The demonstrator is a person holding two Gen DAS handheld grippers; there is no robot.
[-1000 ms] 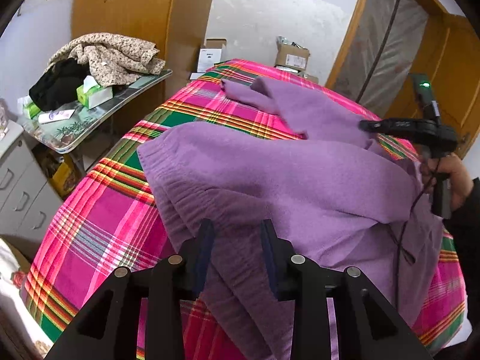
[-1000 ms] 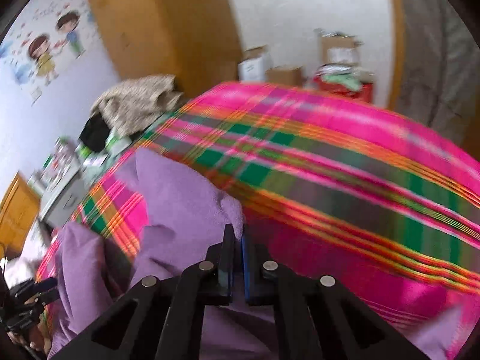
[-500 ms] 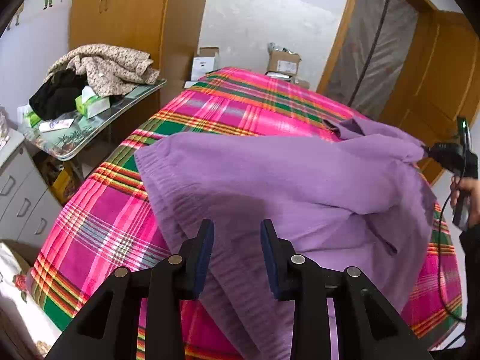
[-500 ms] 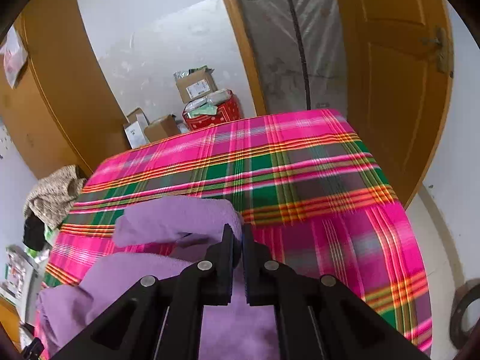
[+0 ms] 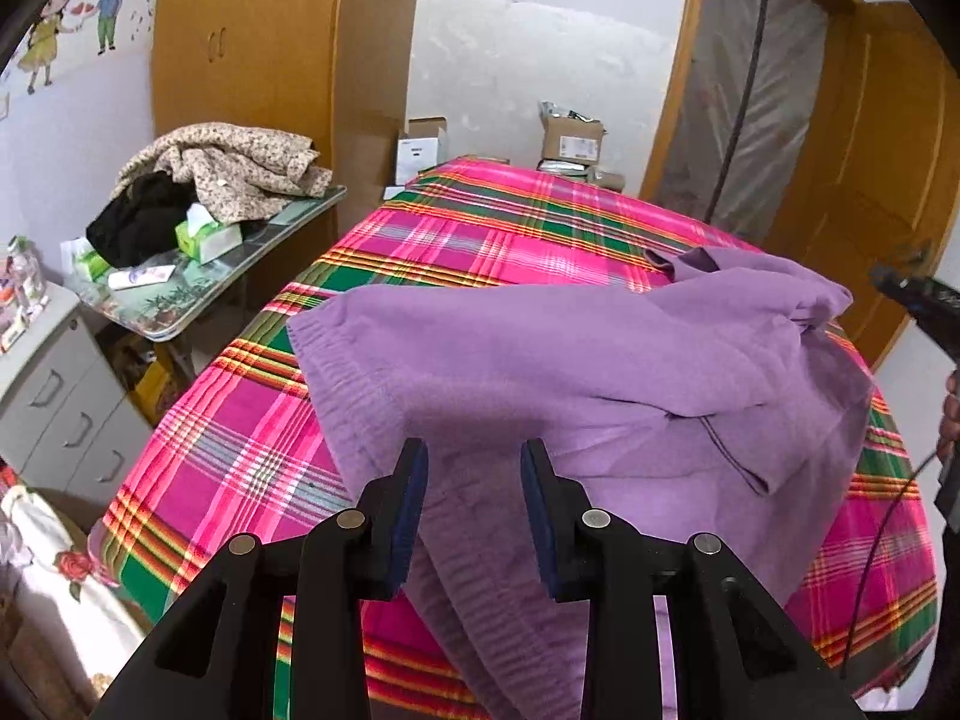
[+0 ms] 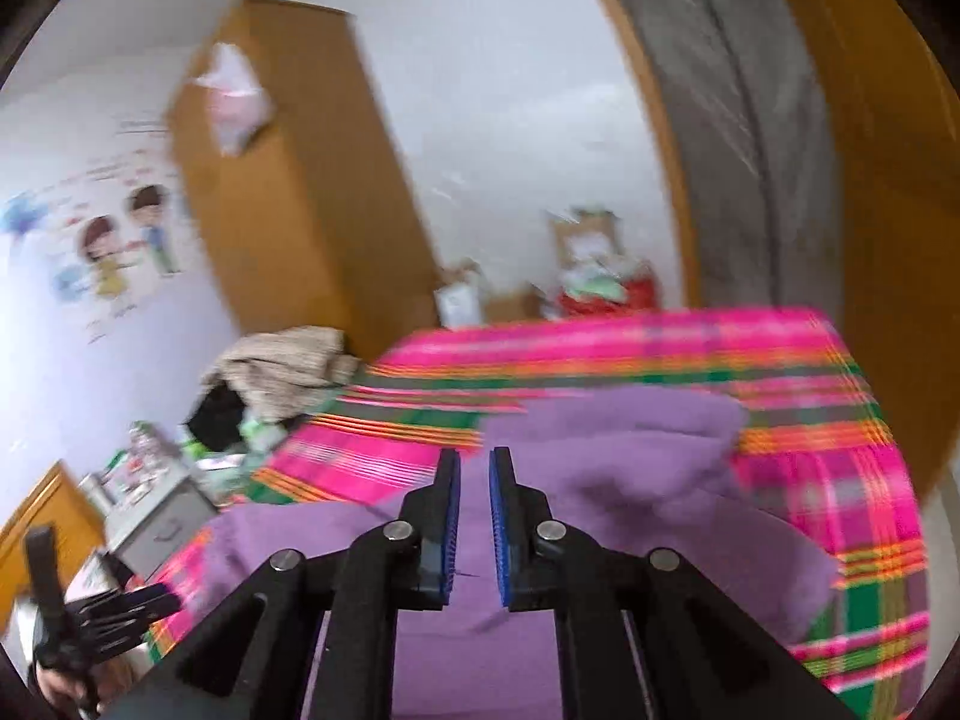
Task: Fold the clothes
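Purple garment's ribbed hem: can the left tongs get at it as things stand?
Probably yes. The left tongs stand open right over the purple garment, its ribbed hem spread on the plaid bedspread with nothing lying over it.

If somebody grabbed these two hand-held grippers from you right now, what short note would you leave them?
Left gripper: open, hovering over the purple sweater's ribbed hem, gripping nothing.
Right gripper: jaws opening, no cloth between the pads; it is at the far right edge of the left view.
The sweater lies on the plaid bed, its right side bunched in a loose fold, one sleeve end poking out near the far edge.
Done: that one rough fold, apparently. Left: smooth it, fold the rest and square it up.
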